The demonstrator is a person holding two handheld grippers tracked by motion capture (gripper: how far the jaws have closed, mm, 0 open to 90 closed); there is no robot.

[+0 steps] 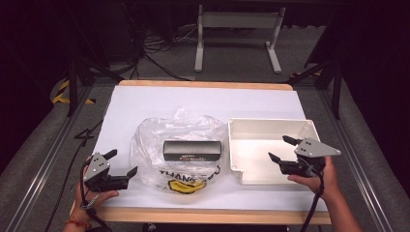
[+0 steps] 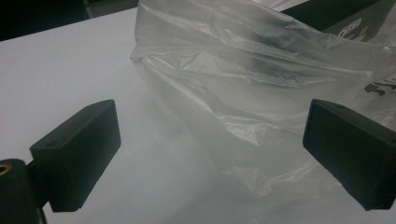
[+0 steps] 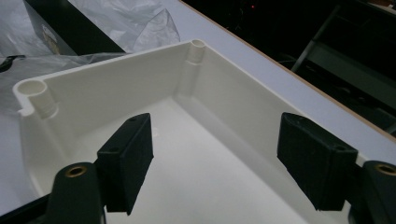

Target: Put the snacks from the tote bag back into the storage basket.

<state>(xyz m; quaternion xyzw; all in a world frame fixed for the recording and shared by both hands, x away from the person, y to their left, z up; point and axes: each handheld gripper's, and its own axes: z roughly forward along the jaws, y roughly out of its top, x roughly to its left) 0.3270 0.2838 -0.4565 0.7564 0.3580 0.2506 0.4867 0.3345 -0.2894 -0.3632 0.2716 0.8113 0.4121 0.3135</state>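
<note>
Both grippers are held with jaws apart and empty: the left gripper (image 1: 121, 163) just beside the plastic bag (image 1: 145, 145), the right gripper (image 1: 283, 149) over the white tray (image 1: 251, 126). Between them, the black box (image 1: 192, 150) is laid on the bag, its long axis pointing from one gripper toward the other.

One fixed overhead camera, two cameras riding close on the jaws.

The high view looks forward and down over the whole white-covered worktop (image 1: 145, 104). The left hand-held gripper (image 1: 121, 164) camera sits low, facing the crinkled clear plastic bag (image 2: 243, 79) just ahead. The right hand-held gripper (image 1: 283, 149) camera looks into the shallow white plastic tray (image 3: 140, 70) beneath it; beyond the tray's wall the same bag shows.
</note>
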